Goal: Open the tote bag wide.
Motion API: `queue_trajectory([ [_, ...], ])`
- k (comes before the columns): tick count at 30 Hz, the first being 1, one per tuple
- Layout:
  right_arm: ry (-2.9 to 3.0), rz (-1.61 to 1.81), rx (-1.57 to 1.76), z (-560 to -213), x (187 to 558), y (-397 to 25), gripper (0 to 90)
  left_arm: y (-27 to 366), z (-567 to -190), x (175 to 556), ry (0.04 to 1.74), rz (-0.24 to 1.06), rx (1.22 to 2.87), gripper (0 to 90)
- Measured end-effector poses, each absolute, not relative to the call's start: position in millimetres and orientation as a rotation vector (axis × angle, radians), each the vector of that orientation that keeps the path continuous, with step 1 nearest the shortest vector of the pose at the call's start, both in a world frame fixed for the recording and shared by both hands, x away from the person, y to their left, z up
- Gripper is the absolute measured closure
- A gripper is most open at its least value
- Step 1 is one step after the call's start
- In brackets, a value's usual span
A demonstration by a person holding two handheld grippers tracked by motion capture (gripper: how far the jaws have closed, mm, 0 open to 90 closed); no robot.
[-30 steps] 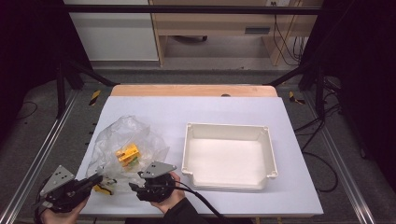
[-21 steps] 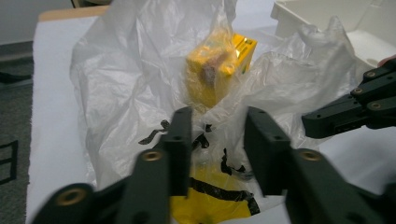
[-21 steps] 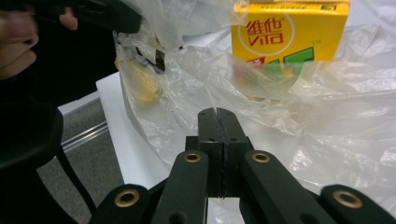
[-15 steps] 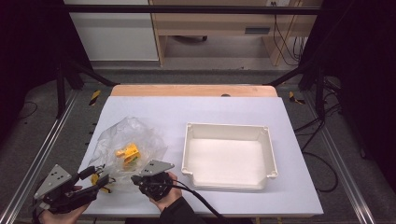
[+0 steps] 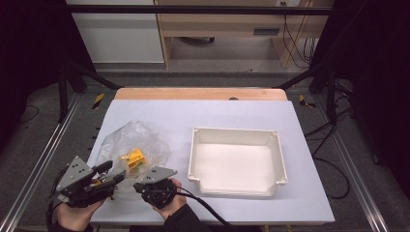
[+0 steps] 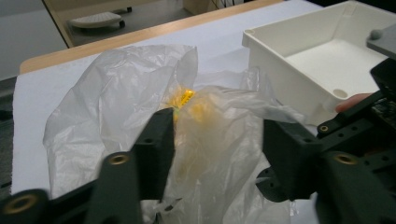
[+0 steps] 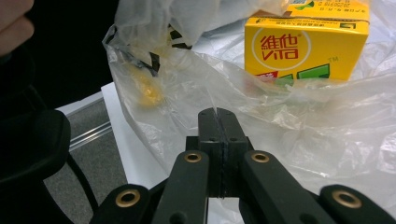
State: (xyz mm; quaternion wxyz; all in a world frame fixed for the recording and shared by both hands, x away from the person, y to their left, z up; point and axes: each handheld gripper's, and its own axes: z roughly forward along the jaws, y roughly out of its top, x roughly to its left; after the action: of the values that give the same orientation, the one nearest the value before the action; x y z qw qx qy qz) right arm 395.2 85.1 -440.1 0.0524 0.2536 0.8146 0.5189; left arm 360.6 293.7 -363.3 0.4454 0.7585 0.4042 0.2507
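The bag (image 5: 130,150), lying left of the tray (image 5: 237,162) with a carton (image 7: 306,39) inside, is pinched at its near edge by the closed right gripper (image 7: 217,116). The left gripper (image 6: 215,149) is held wide apart around loose film, gripping nothing. Opening the bag seems in hand; a second pinch is probably needed next.

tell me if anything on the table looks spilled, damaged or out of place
Nothing spilled or damaged. The clear plastic bag is crumpled, with a yellow drink carton intact inside. The right gripper is pinched shut on the bag's film; the left gripper is open around it. The white tray sits empty and square.
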Motion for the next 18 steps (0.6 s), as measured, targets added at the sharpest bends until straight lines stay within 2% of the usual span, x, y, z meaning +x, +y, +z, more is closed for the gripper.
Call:
queue_trajectory([
  [1, 2.477, 1.578, 0.771, -440.1, 395.2, 85.1, 90.0, 292.4, -361.9, 363.7, 0.997, 0.618, 1.9, 47.0],
  [3, 2.478, 1.583, 0.766, -439.9, 395.2, 84.2, 90.0, 290.0, -361.5, 369.4, 0.992, 0.601, 1.935, 59.1],
  [4, 2.475, 1.586, 0.767, -439.4, 395.3, 83.0, 90.0, 289.2, -363.0, 372.6, 0.991, 0.586, 1.957, 69.8],
  [8, 2.47, 1.582, 0.77, -437.1, 395.8, 79.3, 90.0, 294.7, -362.7, 374.7, 1.011, 0.638, 1.967, 87.7],
  [15, 2.467, 1.571, 0.793, -439.3, 396.8, 75.8, 90.0, 316.6, -361.4, 373.8, 1.088, 0.716, 1.919, 89.7],
  [18, 2.474, 1.56, 0.8, -440.8, 397.3, 75.4, 90.0, 328.7, -373.2, 374.5, 1.15, 0.732, 1.916, 89.8],
])
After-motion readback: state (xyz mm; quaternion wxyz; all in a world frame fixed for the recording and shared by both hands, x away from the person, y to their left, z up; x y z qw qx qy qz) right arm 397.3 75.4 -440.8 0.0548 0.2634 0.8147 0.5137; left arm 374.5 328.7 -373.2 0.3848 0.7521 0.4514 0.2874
